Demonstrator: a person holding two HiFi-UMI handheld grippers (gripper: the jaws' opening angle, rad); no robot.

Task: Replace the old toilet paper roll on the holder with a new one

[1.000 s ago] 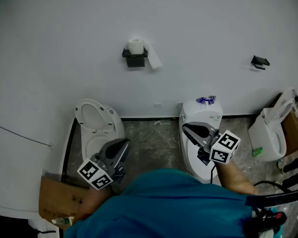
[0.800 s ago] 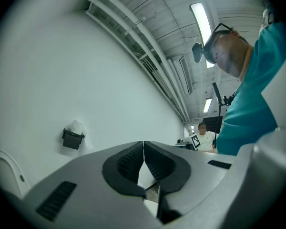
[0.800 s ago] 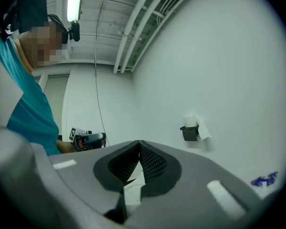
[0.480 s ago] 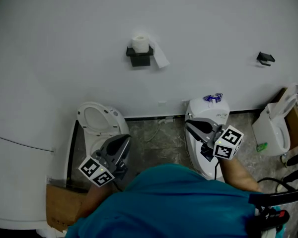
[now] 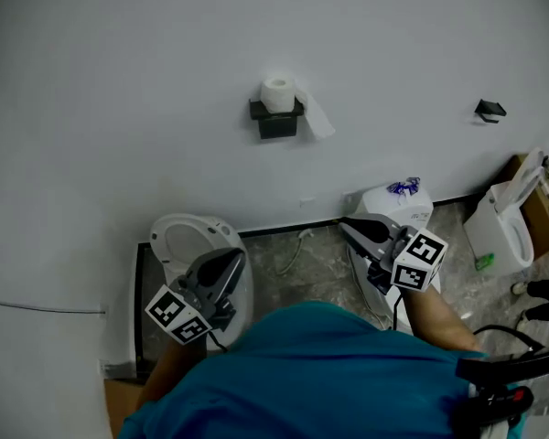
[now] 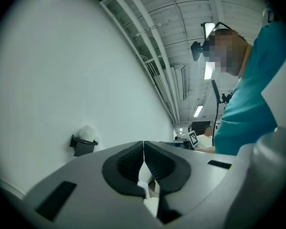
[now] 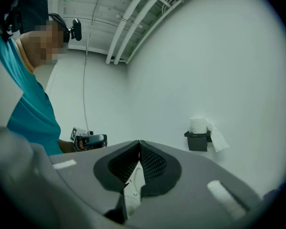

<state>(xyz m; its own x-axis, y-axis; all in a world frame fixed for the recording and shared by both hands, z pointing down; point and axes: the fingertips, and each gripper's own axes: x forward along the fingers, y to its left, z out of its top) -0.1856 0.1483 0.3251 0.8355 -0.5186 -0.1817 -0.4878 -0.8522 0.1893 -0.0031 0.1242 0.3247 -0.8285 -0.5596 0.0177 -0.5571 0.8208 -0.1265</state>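
Wall: I see a plain white wall (image 5: 119,80) with the black holder (image 5: 276,124) mounted on it.
Roll: the toilet paper roll (image 5: 277,92) stands upright on top of the holder, and a loose sheet (image 5: 318,122) hangs at the holder's right.
Floor: the mottled floor (image 5: 302,265) lies below the holder, with a white toilet (image 5: 178,240) to its lower left.
Left gripper (image 5: 231,262): it is below-left of the holder and well apart from it. My jaws are pressed together and empty.
Right gripper (image 5: 346,226): it is below-right of the holder and well apart. Its jaws are closed on nothing.

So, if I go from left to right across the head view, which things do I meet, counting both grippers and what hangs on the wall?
left gripper → white toilet paper roll on its black wall holder → right gripper → small black wall bracket
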